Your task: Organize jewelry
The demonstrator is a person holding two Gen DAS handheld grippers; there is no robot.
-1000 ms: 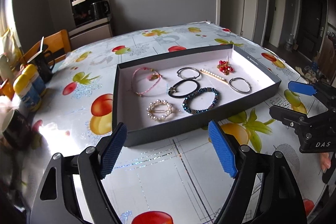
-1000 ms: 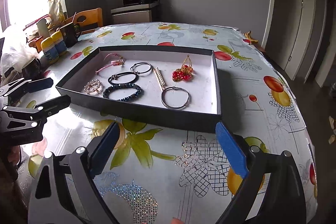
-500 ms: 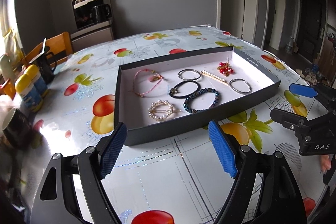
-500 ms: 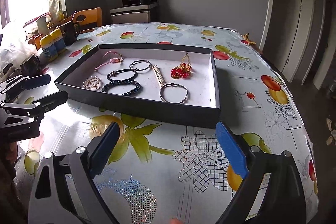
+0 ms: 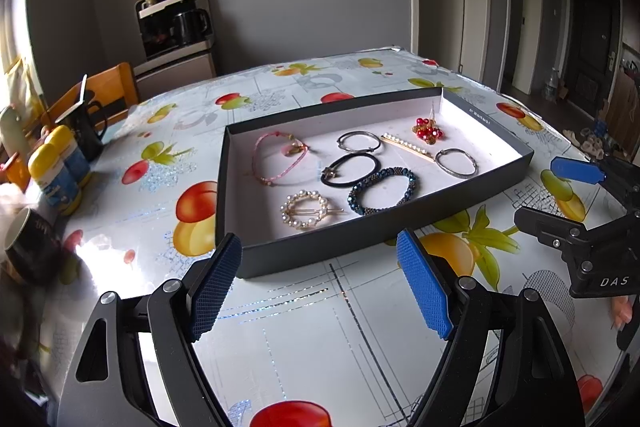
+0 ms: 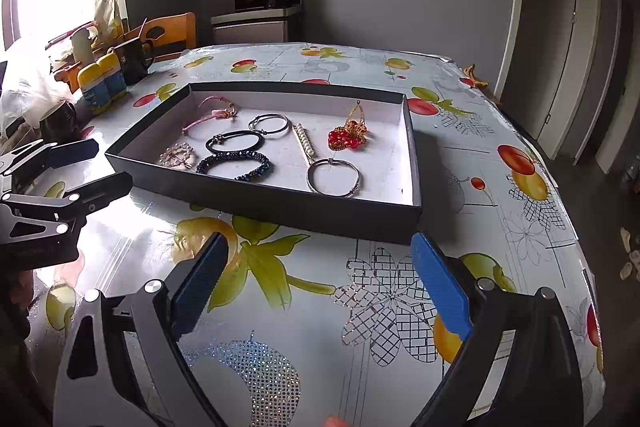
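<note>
Surface (image 5: 304, 327), fruit-print cloth: carries everything listed. Tray (image 5: 360, 239), shallow, dark-walled, pale floor, one compartment only, standing mid-surface; holds all the jewelry in view, no piece outside it. Left gripper (image 5: 320, 283) and right gripper (image 6: 320, 283): both over the near edge of the surface, short of the tray's near wall, jaws spread wide, nothing held. Contents, each lying apart from the next: pink cord bracelet (image 5: 278, 159), toward the tray's left wall; dark blue beaded bracelet (image 5: 382, 189) and pearl ring clip (image 5: 306, 209), by the near wall; black hair tie (image 5: 348, 169), centre; two silver bangles (image 5: 358, 141), (image 5: 456, 163); pearl bar clip (image 5: 406, 146); red bead cluster (image 5: 428, 133), toward the far right corner. Status, judged: gathering looks finished; no further step evident.
</note>
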